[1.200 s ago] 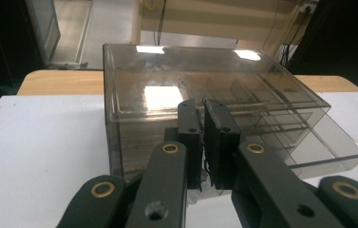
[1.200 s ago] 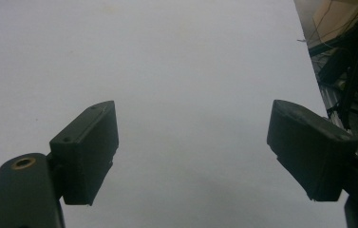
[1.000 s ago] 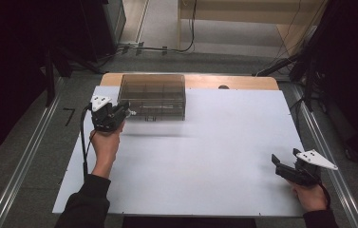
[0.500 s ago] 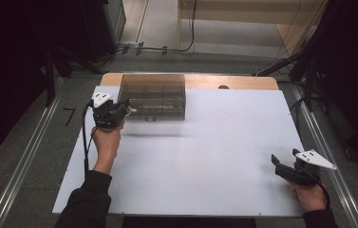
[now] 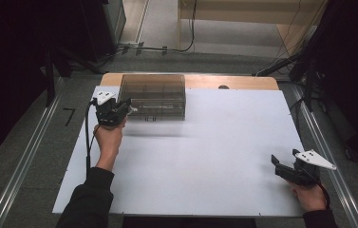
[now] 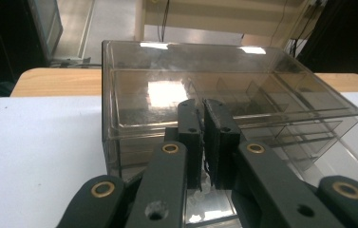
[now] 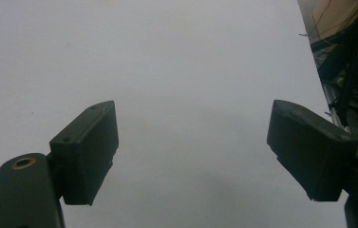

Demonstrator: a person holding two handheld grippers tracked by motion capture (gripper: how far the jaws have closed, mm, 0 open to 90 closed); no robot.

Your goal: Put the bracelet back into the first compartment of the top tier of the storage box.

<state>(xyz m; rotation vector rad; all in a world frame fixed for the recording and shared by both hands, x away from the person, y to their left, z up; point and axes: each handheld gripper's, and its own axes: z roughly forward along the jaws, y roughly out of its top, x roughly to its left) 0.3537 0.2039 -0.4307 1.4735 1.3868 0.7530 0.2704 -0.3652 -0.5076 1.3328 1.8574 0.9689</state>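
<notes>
- Clear plastic organiser box (image 5: 154, 96): it stands at the far left of the white desk (image 5: 205, 156), with dividers visible inside.
- My left tongs (image 6: 208, 128) sit at its near left corner, jaws pressed almost together; I cannot tell whether they pinch the box wall.
- My right tongs (image 7: 193, 142) are spread wide over bare desk near the right front edge, well apart from the box.
- In the high view, my left hand (image 5: 108, 137) grips its tool just beside the box.

A white table top (image 5: 205, 161) lies over a wooden one (image 5: 243, 82) exposed at 12 o'clock. Grey floor (image 5: 39, 142) surrounds it, with metal rails (image 5: 22, 166) at 9 and 3, cables (image 5: 157, 47) at 12, darkness flanking.
</notes>
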